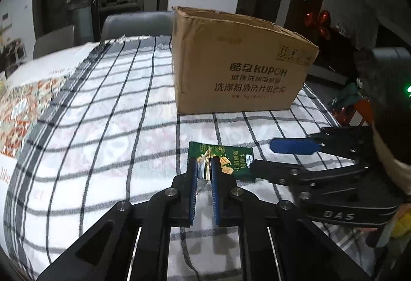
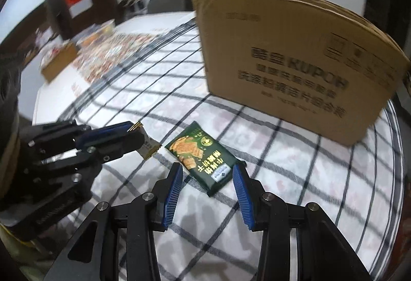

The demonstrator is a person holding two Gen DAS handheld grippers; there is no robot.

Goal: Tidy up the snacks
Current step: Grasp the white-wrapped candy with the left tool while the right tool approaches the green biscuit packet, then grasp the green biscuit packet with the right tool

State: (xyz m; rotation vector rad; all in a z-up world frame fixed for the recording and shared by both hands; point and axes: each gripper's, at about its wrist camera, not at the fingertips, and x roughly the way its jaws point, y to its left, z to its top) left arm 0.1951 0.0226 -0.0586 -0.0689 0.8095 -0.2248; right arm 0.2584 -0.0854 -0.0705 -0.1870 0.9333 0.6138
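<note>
I had the desk (image 1: 108,111) under a checked cloth, with the open cardboard box (image 1: 241,62) standing at its far side. The green cracker packet (image 2: 205,160) lay flat just ahead of my right tool (image 2: 208,186), long axis slanting across the released jaws, so I judged a wrist roll necessary. My left tool (image 1: 204,173) was clenched on a small foil snack packet (image 2: 147,146), held up beside it.
</note>
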